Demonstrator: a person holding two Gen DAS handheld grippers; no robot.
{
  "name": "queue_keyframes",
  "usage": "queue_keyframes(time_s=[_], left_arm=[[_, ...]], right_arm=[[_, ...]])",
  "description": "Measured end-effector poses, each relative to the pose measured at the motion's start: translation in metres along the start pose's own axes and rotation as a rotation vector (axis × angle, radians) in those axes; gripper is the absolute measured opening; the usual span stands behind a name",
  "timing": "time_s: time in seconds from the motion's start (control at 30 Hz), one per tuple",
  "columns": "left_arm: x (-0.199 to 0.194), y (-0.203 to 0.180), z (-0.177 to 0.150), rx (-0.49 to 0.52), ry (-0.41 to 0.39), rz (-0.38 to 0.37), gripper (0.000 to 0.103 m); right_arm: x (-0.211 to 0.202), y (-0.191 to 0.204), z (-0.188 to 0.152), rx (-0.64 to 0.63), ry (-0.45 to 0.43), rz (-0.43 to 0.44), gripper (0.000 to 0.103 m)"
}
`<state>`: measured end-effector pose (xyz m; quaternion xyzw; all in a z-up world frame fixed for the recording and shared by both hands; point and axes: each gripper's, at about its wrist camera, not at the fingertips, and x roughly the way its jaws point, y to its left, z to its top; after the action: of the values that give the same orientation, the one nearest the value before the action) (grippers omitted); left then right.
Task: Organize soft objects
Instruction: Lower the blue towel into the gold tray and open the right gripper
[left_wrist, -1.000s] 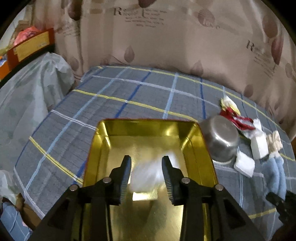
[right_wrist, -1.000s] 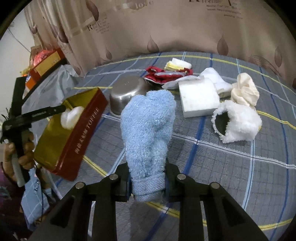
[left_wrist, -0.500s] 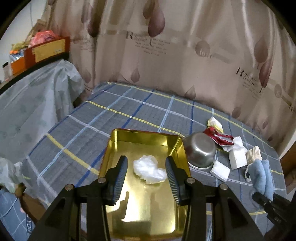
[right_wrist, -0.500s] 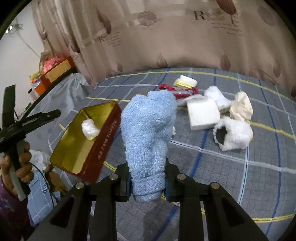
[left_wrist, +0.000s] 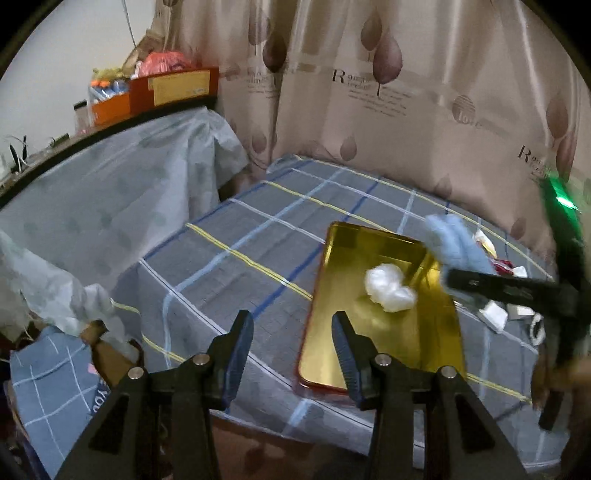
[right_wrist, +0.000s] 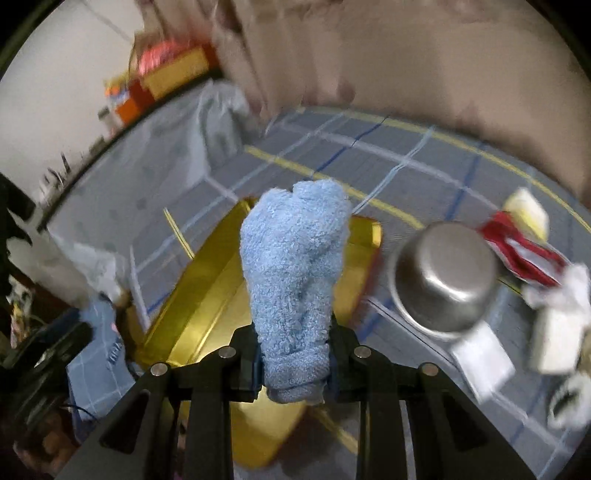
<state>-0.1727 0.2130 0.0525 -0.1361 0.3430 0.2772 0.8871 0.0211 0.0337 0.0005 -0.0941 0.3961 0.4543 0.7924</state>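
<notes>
A gold tin tray (left_wrist: 388, 350) lies on the checked bed cover with a white fluffy ball (left_wrist: 389, 291) in it. My left gripper (left_wrist: 291, 317) hangs open and empty, near the tin's near left corner. A blue terry mitt (right_wrist: 295, 266) stands up between the pads of my right gripper (right_wrist: 293, 354), which is shut on its cuff. In the left wrist view the blue mitt (left_wrist: 456, 245) hovers over the tin's far right corner. In the right wrist view the gold tin (right_wrist: 207, 295) sits behind and below the mitt.
A steel bowl (right_wrist: 443, 273) lies upside down right of the tin. Beyond it are a red-and-white cloth (right_wrist: 517, 251), a white foam block (right_wrist: 554, 343) and a flat white pad (right_wrist: 480, 354). Sheet-covered furniture (left_wrist: 92, 192) stands on the left and a curtain (left_wrist: 369, 92) behind.
My left gripper has let go of the white ball, widened, and drawn back and left off the tin. My right gripper has carried the blue mitt left, from the pile to over the tin.
</notes>
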Motion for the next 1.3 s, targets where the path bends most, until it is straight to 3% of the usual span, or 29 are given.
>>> queue_keyframes(time_s=[0.07,0.4,0.6,0.67,0.73,0.77,0.8,0.87,1.03,1.2,1.3], left_arm=[[0.002,0.003,-0.001,-0.002,-0.013,0.030,0.045],[0.015,0.007,-0.006,0.017,0.004,-0.011,0.045],[0.017,0.008,-0.007,0.014,0.005,-0.019,0.045],[0.017,0.007,-0.007,0.018,0.004,-0.013,0.045],[0.016,0.007,-0.007,0.018,0.003,-0.021,0.045],[0.015,0.007,-0.007,0.019,-0.001,-0.019,0.045],[0.015,0.006,-0.008,0.019,-0.005,-0.016,0.045],[0.014,0.004,-0.009,0.027,-0.010,-0.022,0.045],[0.015,-0.003,-0.013,0.058,0.002,-0.037,0.045],[0.009,-0.015,-0.018,0.101,-0.020,-0.028,0.045],[0.006,-0.024,-0.022,0.130,-0.024,-0.027,0.045]], right_arm=[[0.024,0.008,0.013,-0.055,0.054,-0.056,0.024],[0.085,0.019,0.035,-0.160,0.161,-0.259,0.024],[0.097,0.036,0.021,-0.170,0.234,-0.165,0.027],[0.091,0.041,0.017,-0.187,0.192,-0.222,0.035],[0.081,0.037,0.019,-0.176,0.131,-0.235,0.055],[0.072,0.034,0.021,-0.162,0.091,-0.227,0.082],[0.062,0.032,0.022,-0.148,0.056,-0.214,0.095],[0.042,0.027,0.021,-0.129,-0.011,-0.162,0.096],[-0.020,0.009,-0.011,-0.071,-0.219,-0.164,0.096],[-0.075,-0.030,-0.086,0.003,-0.374,-0.387,0.096],[-0.104,-0.064,-0.129,0.077,-0.390,-0.529,0.096]])
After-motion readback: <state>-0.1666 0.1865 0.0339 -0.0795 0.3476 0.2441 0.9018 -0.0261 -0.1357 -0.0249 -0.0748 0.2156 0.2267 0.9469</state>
